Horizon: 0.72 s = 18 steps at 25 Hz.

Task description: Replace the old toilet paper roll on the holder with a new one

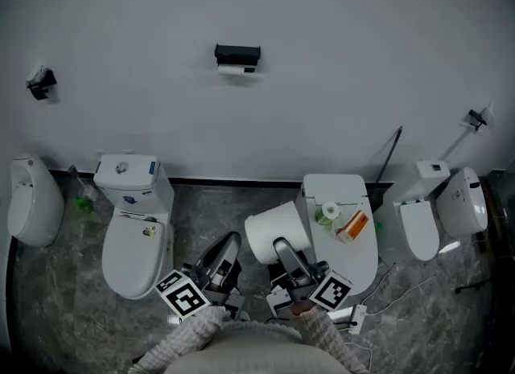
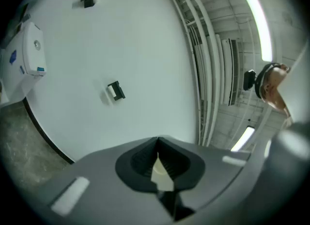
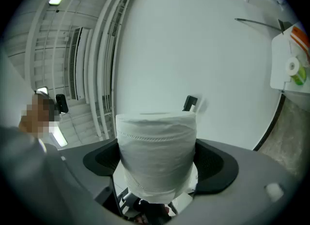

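The right gripper's (image 3: 157, 160) fingers are clamping the new roll (image 3: 157, 142); the left gripper's (image 2: 159, 163) are pressing together. The wall holder (image 1: 237, 52) is hanging well away, so the soft paper risks slipping out.

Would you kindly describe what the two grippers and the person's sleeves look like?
Both the left gripper and the right gripper have grey bodies with black ribbed pads. Each carries a white cube printed with black square markers. The person wears light, knitted sleeves.
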### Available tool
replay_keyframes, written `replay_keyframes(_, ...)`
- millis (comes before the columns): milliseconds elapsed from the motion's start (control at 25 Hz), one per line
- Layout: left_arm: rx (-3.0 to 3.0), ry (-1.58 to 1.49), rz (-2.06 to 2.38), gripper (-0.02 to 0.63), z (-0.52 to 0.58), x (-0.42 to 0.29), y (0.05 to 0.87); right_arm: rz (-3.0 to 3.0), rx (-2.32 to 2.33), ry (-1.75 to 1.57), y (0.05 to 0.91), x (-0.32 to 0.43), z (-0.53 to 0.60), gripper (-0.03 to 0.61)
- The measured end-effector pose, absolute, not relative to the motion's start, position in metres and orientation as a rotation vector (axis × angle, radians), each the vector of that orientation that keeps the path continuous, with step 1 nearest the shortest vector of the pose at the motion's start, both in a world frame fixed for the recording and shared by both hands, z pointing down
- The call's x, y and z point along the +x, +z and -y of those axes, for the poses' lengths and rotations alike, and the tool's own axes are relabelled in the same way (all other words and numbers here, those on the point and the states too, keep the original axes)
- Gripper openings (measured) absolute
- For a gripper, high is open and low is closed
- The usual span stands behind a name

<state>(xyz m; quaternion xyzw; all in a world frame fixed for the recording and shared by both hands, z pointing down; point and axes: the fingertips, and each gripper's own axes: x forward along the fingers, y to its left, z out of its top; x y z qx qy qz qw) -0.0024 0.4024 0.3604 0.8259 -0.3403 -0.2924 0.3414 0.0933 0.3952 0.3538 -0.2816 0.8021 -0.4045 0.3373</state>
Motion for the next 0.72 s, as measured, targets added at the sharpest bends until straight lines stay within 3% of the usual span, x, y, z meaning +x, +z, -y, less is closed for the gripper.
replay_keyframes(720, 2.143, -0.732, 0.92, -0.003, -0.284, -0.018, 0.379, -2.046, -0.757, -1.112, 0.379, 0.079, -0.272, 0.457)
